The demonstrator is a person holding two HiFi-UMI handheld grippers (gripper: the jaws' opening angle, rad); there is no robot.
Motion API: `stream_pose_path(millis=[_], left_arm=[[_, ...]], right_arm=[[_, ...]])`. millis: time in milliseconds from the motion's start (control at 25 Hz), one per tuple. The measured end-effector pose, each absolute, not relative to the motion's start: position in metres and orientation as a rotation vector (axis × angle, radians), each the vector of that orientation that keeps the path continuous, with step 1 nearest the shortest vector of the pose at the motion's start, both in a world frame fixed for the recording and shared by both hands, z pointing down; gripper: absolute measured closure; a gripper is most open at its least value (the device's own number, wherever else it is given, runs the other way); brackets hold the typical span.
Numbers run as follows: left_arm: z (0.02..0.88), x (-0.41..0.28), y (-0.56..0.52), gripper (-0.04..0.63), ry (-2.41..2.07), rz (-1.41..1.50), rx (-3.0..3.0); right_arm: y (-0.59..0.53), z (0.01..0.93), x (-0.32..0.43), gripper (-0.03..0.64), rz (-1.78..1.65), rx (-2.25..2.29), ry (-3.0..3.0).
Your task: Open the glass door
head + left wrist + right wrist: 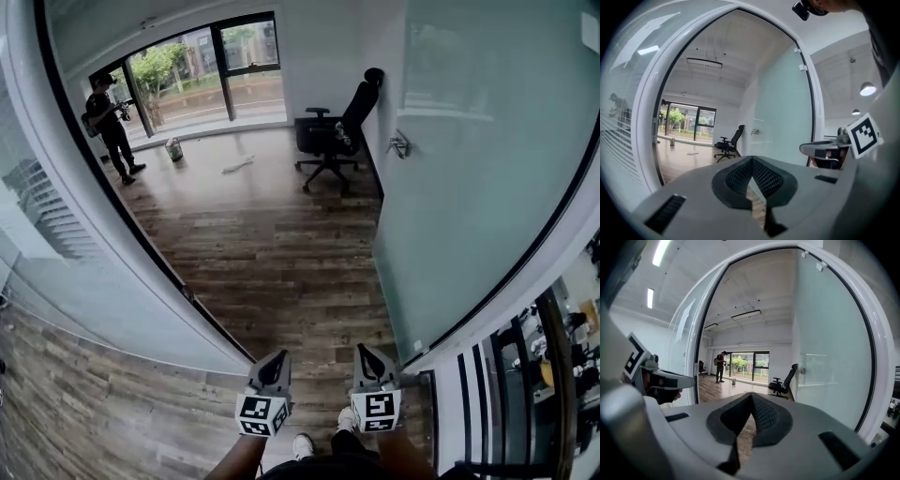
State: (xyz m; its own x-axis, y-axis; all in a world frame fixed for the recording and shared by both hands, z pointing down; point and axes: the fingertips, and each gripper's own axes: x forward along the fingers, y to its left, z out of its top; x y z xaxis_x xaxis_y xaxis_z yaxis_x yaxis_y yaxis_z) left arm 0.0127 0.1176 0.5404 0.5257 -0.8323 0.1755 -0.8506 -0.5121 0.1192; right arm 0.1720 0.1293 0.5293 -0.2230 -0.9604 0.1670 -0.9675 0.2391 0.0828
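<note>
While one glass door (487, 187) stands open, both left tongs (275, 362) and right tongs (369, 353) are closed, empty.

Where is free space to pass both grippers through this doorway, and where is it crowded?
The wood floor between the glass wall and the open glass door is bare. Things stand only far inside: office chair beside the door, a person at the window.

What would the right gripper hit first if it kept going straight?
Nothing near: the right gripper points clear, left of the open frosted glass door; probably it meets the brown wooden floor eventually.
</note>
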Motion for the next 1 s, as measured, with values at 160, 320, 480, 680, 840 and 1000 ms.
stream_pose_path(millis=[160,320,480,680,840,1000], left_arm=[[0.535,-0.022,0.145,0.594,-1.432,0.097,2.581],[0.537,-0.043,0.168,0.594,-1.45,0.097,2.574],[0.538,-0.055,0.183,0.594,-1.481,0.092,2.55],[0.535,-0.056,0.202,0.594,-1.505,0.096,2.558],[0.53,-0.046,0.214,0.594,-1.517,0.097,2.55],[0.524,-0.033,0.241,0.594,-1.52,0.083,2.569]], right_arm=[[0.159,0.532,0.145,0.602,0.07,1.85,-2.281],[0.184,0.525,0.122,0.603,0.037,1.839,-2.3],[0.201,0.52,0.112,0.602,0.005,1.817,-2.313],[0.22,0.519,0.118,0.603,0.016,1.843,-2.294],[0.234,0.511,0.125,0.602,-0.009,1.83,-2.302],[0.265,0.502,0.13,0.602,-0.025,1.822,-2.318]])
